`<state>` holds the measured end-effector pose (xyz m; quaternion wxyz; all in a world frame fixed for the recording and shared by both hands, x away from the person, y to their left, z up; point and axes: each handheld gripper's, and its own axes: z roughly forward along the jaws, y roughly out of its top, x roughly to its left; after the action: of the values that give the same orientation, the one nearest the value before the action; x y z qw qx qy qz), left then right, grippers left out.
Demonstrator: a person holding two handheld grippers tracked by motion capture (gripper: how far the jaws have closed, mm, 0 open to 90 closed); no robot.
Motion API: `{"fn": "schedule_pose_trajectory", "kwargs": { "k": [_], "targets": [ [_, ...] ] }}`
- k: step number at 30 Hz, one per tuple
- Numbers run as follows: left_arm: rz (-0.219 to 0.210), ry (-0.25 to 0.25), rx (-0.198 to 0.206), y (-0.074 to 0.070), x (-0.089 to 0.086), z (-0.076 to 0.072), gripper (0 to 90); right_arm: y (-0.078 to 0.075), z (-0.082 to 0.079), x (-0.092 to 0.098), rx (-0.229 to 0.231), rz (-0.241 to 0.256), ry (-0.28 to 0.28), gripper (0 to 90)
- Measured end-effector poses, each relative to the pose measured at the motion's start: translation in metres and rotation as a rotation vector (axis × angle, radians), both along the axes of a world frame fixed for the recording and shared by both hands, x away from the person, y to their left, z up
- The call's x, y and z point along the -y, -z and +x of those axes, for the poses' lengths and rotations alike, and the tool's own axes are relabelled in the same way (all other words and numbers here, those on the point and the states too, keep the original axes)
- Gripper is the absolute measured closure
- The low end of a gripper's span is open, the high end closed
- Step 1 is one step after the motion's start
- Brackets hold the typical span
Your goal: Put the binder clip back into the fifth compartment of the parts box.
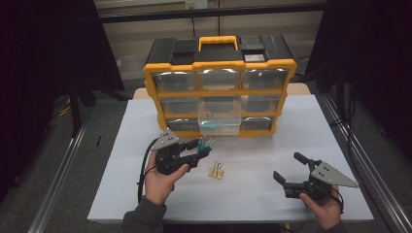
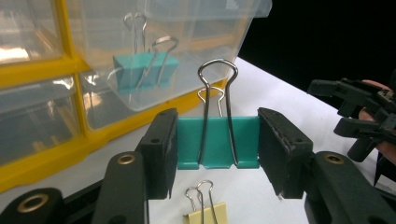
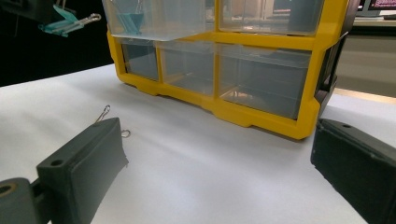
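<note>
Because the left hand-held gripper grasps the teal binder clip only by its side edges, above the worktop near the open drawer, the clip could pivot or slip during transfer. The drawer's front wall stands in the way. A yellow clip lies nearby. The right hand-held gripper rests released, far right.

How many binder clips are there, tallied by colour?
Teal binder clips: 2, one held in the left gripper as teal clip, one in the pulled-out drawer as teal clip inside
Yellow binder clip: 1, lying on the table
Total: 3
</note>
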<state>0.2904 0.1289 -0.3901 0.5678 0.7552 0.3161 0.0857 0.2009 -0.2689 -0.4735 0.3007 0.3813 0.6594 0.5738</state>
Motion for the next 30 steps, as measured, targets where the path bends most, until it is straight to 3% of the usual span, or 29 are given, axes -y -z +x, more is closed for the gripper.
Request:
{"fn": "schedule_pose_trajectory", "kwargs": {
  "k": [6, 17, 22, 28, 30],
  "targets": [
    [-0.025, 0.023, 0.012, -0.015, -0.001, 0.001, 50.2, 0.000, 0.000, 0.000, 0.002, 0.000, -0.003, 2.0],
    [-0.027, 0.030, 0.042, -0.046, 0.005, 0.004, 50.2, 0.000, 0.000, -0.001, 0.000, 0.001, 0.000, 2.0],
    [-0.041, 0.044, 0.052, -0.060, 0.009, 0.009, 50.2, 0.000, 0.000, 0.000, -0.002, 0.002, -0.002, 2.0],
    [-0.027, 0.026, 0.067, -0.072, 0.015, 0.019, 50.2, 0.000, 0.001, 0.000, 0.003, 0.000, 0.000, 2.0],
    [-0.041, 0.025, 0.068, -0.074, 0.016, 0.025, 50.2, 0.000, 0.001, -0.001, 0.003, 0.004, 0.003, 2.0]
  ]
}}
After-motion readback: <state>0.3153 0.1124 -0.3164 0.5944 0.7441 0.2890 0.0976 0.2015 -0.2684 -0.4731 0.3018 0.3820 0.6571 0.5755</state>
